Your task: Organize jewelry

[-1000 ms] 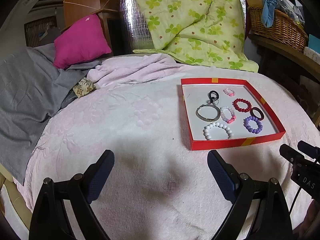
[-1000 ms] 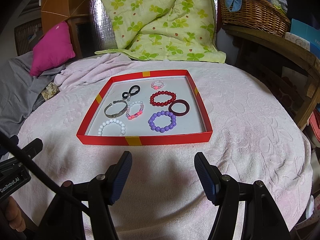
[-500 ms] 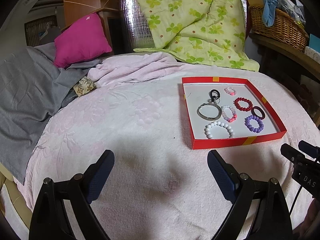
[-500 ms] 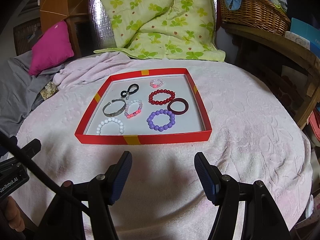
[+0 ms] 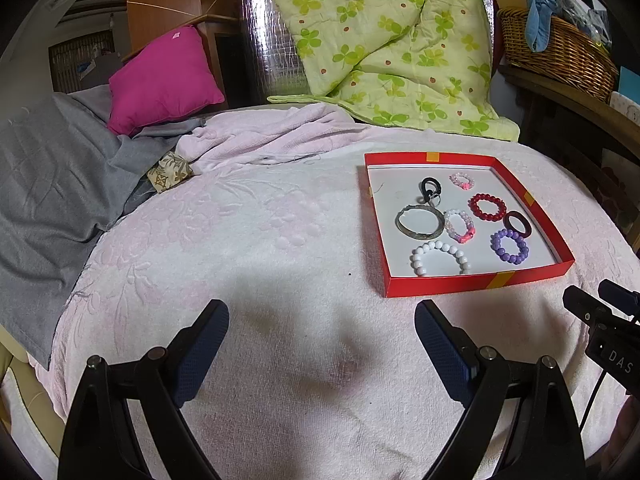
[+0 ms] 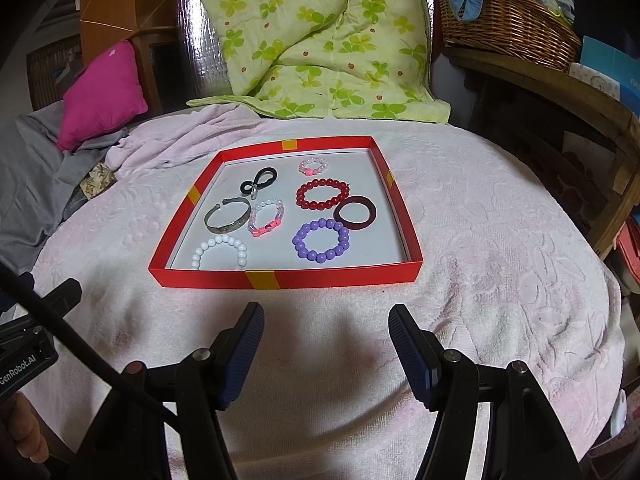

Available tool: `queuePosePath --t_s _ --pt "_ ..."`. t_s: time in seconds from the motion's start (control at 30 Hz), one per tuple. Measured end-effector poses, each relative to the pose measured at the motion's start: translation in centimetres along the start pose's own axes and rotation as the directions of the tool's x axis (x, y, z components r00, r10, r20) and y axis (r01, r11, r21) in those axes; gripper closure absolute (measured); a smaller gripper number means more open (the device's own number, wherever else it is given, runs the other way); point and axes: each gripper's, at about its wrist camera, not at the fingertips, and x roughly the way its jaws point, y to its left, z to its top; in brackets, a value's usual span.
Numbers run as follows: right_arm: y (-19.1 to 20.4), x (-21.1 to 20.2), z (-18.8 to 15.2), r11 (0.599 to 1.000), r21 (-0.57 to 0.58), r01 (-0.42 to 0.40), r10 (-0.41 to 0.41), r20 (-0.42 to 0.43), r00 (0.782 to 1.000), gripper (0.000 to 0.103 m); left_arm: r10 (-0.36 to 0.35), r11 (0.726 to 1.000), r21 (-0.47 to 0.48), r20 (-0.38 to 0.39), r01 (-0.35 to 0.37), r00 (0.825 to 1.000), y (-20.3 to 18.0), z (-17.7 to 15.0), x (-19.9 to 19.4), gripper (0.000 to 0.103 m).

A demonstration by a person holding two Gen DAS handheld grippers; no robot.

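A shallow red tray [image 6: 280,279] [image 5: 472,280] with a white floor lies on the pink towel. Inside lie several bracelets: white beads [image 6: 219,251], purple beads [image 6: 321,240], red beads [image 6: 322,193], a silver cuff [image 6: 226,219], a pink-and-clear one [image 6: 265,217], a dark bangle [image 6: 354,212], a small pink one [image 6: 313,166] and a black loop [image 6: 259,181]. My right gripper [image 6: 326,338] is open and empty just before the tray's near edge. My left gripper [image 5: 322,342] is open and empty, left of the tray.
A pink towel [image 5: 260,240] covers the round surface. A grey cloth [image 5: 52,184] and magenta pillow [image 5: 160,80] lie at the left. A green quilt [image 6: 320,40] hangs behind. A wicker basket [image 6: 508,24] sits on a wooden shelf at right.
Both grippers have drawn back slightly from the tray; it sits a little farther up in both views. Nothing was taken hold of.
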Motion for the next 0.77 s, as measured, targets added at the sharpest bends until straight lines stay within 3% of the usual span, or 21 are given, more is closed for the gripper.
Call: queuePosePath --t_s 0.77 --pt "-0.14 0.04 0.01 1.000 -0.004 0.006 -0.006 0.000 1.000 0.034 -0.013 1.000 0.001 -0.003 0.013 1.000 0.04 -0.20 0.11 0.009"
